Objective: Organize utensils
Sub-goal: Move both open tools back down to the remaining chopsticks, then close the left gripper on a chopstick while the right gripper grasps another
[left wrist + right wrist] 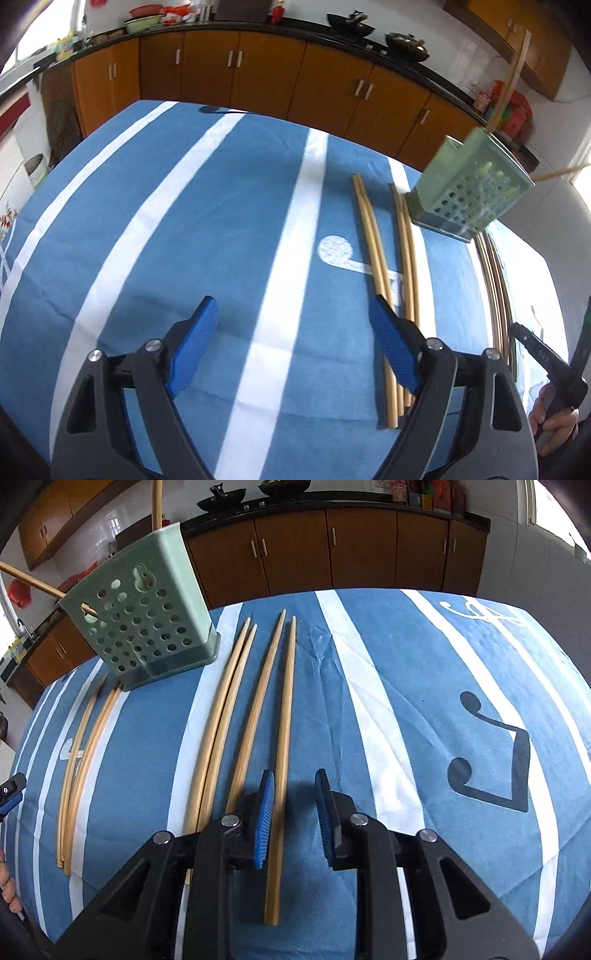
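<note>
Chopsticks (282, 738) lie beside a green holder (142, 627); both claws, left (291, 347) and right (293, 816), gape released; no legible writing.

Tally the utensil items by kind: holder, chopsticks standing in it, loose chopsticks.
Green holder: 1
Chopsticks in the holder: 2
Loose chopsticks in two clear pairs: 4
Total: 7, plus a left bundle too tightly packed to count.

A blue, white-striped cloth (424, 672) covers the table. Behind it run brown cabinets (266, 70) under a dark counter carrying woks (350, 23) and bowls (142, 22).
</note>
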Demonstrator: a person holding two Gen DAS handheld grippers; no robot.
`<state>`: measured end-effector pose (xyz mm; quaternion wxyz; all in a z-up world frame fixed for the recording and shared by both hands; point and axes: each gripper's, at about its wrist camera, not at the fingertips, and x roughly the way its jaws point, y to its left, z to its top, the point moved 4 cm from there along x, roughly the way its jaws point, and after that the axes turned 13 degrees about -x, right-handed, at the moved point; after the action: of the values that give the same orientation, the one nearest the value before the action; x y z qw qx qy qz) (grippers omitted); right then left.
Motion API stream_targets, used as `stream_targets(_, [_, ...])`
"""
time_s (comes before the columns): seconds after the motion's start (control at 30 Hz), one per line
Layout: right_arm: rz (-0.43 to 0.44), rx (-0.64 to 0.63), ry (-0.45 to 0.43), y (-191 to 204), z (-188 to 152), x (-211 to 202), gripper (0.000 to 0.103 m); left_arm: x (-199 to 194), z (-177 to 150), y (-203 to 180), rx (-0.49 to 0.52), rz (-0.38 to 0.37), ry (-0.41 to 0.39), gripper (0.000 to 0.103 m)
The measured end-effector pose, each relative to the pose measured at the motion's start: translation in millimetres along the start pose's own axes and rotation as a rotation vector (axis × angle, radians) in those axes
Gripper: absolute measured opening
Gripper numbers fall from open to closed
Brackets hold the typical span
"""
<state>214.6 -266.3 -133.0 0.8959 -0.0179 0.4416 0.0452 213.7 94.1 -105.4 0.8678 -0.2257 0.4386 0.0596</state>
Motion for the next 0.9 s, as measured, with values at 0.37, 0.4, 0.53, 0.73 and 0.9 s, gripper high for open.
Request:
stream_targets(0.37, [-0.104, 0.126, -0.004, -48.0, -8.6, -6.8, 0.008, 30.1, -27.5, -48.8, 0.129, -0.029, 0.105, 0.033])
stream_targets(0.4, [-0.108, 0.115, -0.006, -47.0, -8.9, -6.9, 0.008, 32.3, -29.0, -50.8, 0.134, -0.028, 0.112, 0.030])
stream_targets(0.53, [-0.126, 0.086, -0.011, -43.5, -8.1, -6.7, 0.008, 34.0, -32.2, -56.0, 0.152, -0.030, 0.113, 0.029])
stream_targets(0.73, [-0.124, 0.077, -0.013, -42.8, -7.9, -7.2, 0.008, 35.5, -31.8, -60.1, 0.169, -0.014, 0.093, 0.024])
stream_targets(0.9, [-0.126, 0.077, -0.013, -42.3, -7.9, -7.3, 0.008, 39.2, -27.6, -54.0, 0.155, 0.030, 0.082, 0.012])
